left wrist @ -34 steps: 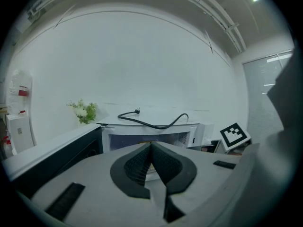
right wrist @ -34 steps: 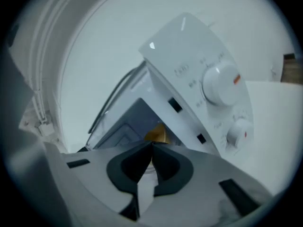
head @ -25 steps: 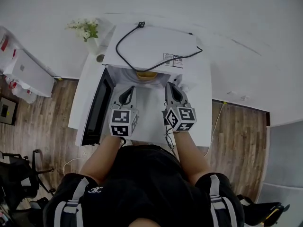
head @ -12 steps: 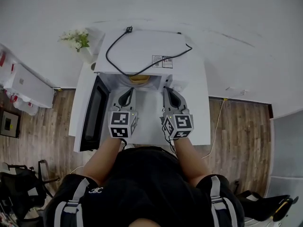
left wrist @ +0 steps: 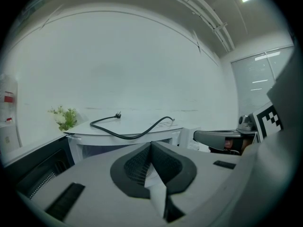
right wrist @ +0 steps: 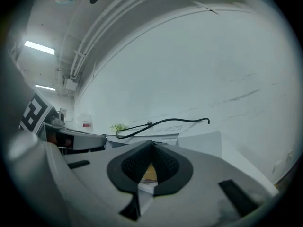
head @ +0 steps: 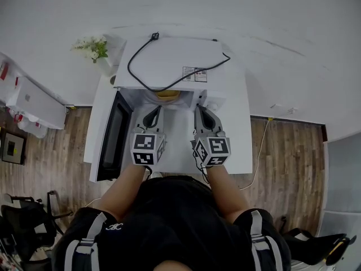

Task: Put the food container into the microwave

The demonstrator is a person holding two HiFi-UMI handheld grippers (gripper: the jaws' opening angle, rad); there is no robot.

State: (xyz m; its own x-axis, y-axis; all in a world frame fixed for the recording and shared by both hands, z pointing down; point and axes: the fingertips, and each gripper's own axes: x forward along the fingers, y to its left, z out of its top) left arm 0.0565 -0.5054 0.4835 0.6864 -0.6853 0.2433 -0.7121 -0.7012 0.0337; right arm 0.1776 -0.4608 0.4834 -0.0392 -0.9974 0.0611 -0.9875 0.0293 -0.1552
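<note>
Little has shifted in the last half second: both grippers keep their place before the open microwave (head: pixel 169 55). A small flower vase (head: pixel 93 48) stands at the rear left corner of the worktop (head: pixel 240 145), and the microwave door (head: pixel 113 137) hangs open along the left edge. Our left gripper (head: pixel 154 110) has its jaws together, empty. Farther back, the yellowish food container (head: pixel 167 94) sits inside the cavity — touched by neither gripper. Our right gripper (head: pixel 201 109) is likewise closed on nothing. A black power cord (left wrist: pixel 131 138) lies looped on the microwave's top.

Right gripper (head: pixel 200 108) pulled back slightly from the microwave (head: pixel 186 52) ahead of it, now level with left gripper (head: pixel 154 109); the head view slid sideways.
</note>
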